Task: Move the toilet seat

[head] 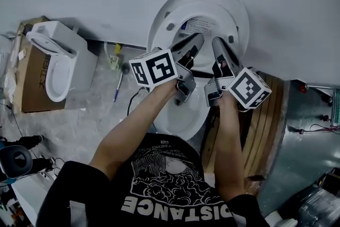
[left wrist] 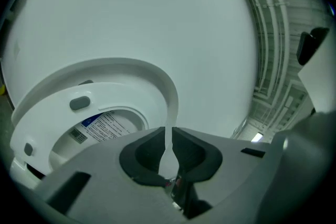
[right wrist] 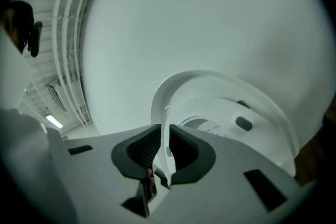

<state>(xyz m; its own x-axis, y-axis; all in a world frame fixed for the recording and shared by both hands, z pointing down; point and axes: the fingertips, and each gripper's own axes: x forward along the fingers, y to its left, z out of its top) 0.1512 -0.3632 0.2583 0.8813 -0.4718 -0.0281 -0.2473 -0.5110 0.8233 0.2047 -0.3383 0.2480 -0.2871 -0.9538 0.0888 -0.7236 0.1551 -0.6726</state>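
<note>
Head view: left gripper, right gripper, fingers tight on toilet seat, concrete floor.

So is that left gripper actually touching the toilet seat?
Touching. The left gripper view shows the left gripper's dark pads pressed on both sides of the toilet seat's thin white rim.

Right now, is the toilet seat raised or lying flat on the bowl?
Raised. The toilet seat stands lifted off the bowl, underside bumpers showing, its rim clamped by the left hand-held gripper and right hand-held gripper.
</note>
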